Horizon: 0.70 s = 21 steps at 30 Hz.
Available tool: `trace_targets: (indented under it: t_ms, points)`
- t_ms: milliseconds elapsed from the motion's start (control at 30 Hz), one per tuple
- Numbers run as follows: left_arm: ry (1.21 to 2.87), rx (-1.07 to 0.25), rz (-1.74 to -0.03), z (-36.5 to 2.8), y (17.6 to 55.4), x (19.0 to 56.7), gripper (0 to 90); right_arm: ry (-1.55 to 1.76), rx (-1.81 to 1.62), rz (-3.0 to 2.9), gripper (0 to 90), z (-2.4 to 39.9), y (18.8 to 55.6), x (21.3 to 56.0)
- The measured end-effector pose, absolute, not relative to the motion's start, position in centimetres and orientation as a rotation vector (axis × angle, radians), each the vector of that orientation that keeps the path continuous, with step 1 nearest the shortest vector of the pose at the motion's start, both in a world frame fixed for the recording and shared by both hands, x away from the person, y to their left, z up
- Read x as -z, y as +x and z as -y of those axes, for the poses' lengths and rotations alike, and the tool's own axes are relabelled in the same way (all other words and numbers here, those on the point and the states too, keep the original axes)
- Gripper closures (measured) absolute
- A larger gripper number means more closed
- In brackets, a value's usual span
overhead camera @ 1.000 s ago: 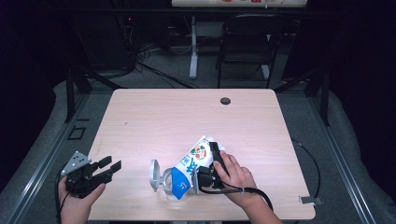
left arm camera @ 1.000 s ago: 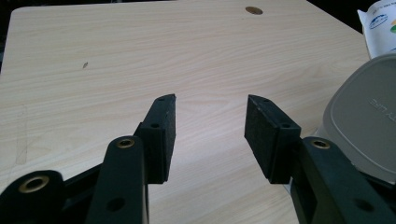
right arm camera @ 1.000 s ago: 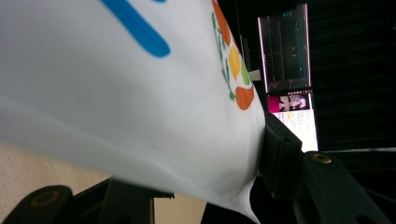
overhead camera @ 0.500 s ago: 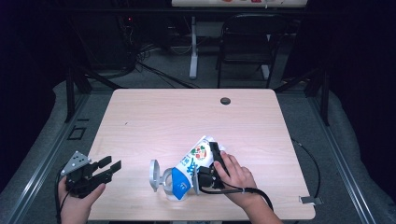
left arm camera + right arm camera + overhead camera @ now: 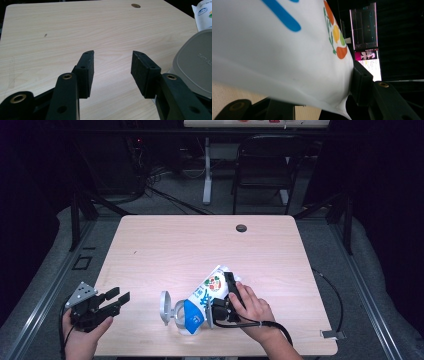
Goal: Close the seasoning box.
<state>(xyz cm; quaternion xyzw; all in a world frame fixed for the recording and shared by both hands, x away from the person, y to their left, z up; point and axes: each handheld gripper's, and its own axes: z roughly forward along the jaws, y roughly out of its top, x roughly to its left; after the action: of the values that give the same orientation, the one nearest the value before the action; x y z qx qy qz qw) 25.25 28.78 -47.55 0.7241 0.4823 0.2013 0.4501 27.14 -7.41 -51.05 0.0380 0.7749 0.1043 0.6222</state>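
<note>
Your right gripper (image 5: 226, 292) has its jaws clamped on a white pouch (image 5: 204, 298) printed with blue lettering and a fruit emblem, which lies tilted on the wooden table (image 5: 200, 245) near the front edge, its top pointing toward one o'clock and its blue base toward seven o'clock. In the right gripper view the pouch's white skin (image 5: 274, 55) bulges across the frame, and the jaw on the right presses into its crumpled edge, so the grip is firm on that side; the other jaw sits beneath the pouch. A grey round lid (image 5: 165, 307) stands on edge at nine o'clock from the pouch's base, just beside it, and in the left gripper view its grey face (image 5: 195, 67) shows close by at three o'clock. Your left gripper (image 5: 115, 301) hovers at the table's front left corner, well apart from the pouch at its nine o'clock, with its jaws spread wide and bare wood between them. A small dark hole (image 5: 241, 228) marks the table's far side at twelve o'clock.
</note>
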Motion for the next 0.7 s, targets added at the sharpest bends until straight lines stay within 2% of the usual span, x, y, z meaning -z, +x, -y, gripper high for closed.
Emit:
trace_targets:
  t_ms: [700]
  points:
    - [1.790,-0.495,-1.194,-28.81,25.26,47.59,53.9,0.084,-0.234,-1.779,55.4,7.38,27.18,50.97]
